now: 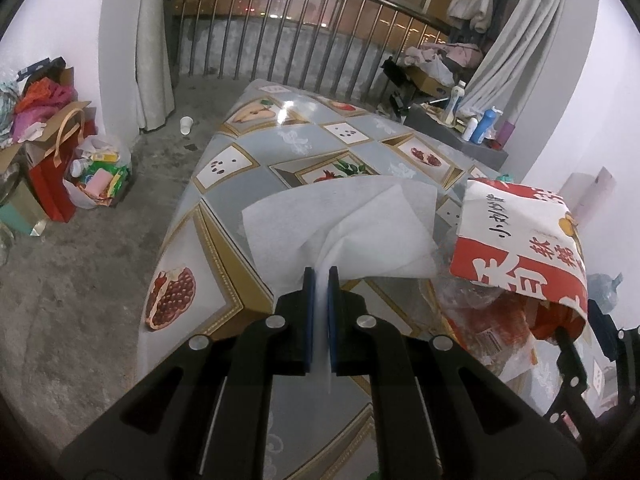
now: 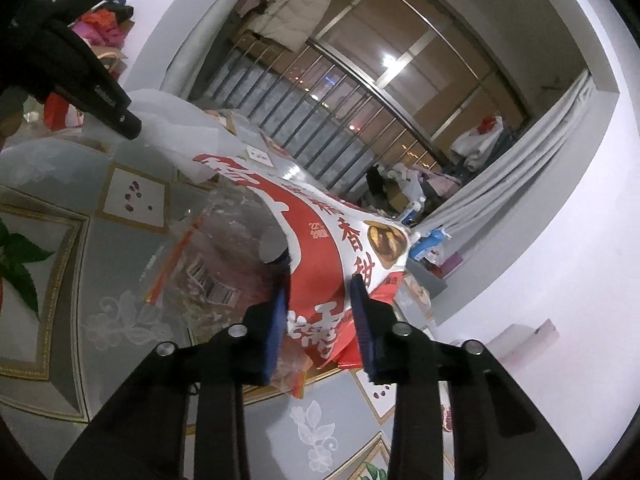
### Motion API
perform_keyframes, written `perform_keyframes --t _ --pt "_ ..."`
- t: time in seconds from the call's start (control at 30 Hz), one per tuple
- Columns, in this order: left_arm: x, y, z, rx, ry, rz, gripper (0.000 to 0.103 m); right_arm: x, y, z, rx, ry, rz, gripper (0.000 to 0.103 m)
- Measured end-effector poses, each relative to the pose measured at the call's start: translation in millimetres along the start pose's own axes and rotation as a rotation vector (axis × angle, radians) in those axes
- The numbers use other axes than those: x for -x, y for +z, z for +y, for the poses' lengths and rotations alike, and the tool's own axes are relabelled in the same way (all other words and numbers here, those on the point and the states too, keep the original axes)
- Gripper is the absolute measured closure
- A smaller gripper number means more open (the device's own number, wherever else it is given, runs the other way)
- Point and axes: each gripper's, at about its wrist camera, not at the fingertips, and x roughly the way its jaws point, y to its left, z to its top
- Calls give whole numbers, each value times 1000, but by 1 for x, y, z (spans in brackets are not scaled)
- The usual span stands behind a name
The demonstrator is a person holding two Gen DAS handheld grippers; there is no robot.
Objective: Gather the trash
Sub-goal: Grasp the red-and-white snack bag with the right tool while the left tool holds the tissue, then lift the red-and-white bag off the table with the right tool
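Observation:
My left gripper (image 1: 320, 276) is shut on a white tissue (image 1: 352, 228), which fans out above the patterned table (image 1: 224, 208). My right gripper (image 2: 320, 292) is shut on a red and white snack bag (image 2: 332, 240) with a clear plastic side (image 2: 224, 248); the bag is lifted and tilted over the table (image 2: 132, 240). The bag also shows in the left wrist view (image 1: 520, 240) at the right, beside the tissue. The tissue (image 2: 180, 128) and the left gripper's body show at the upper left of the right wrist view.
A trash bag (image 1: 100, 172) full of wrappers and a red paper bag (image 1: 52, 184) stand on the floor to the left. A paper cup (image 1: 186, 125) lies on the floor. Bottles (image 1: 484, 124) stand on a grey ledge at the back right. A railing (image 1: 320, 40) runs behind.

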Motion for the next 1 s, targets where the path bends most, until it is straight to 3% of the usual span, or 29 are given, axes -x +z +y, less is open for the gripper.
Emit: perform_keyframes --t 0.37,0.47,1.0 --pt "5 1 1 -1 2 -9 99 5 8 -26 -45 -68 -65 78" --pt "12 2 1 -2 2 -23 99 7 10 -36 -58 -100 -81 96" --pt "54 13 -8 -21 3 -138 99 17 13 -90 -162 -185 -159 98"
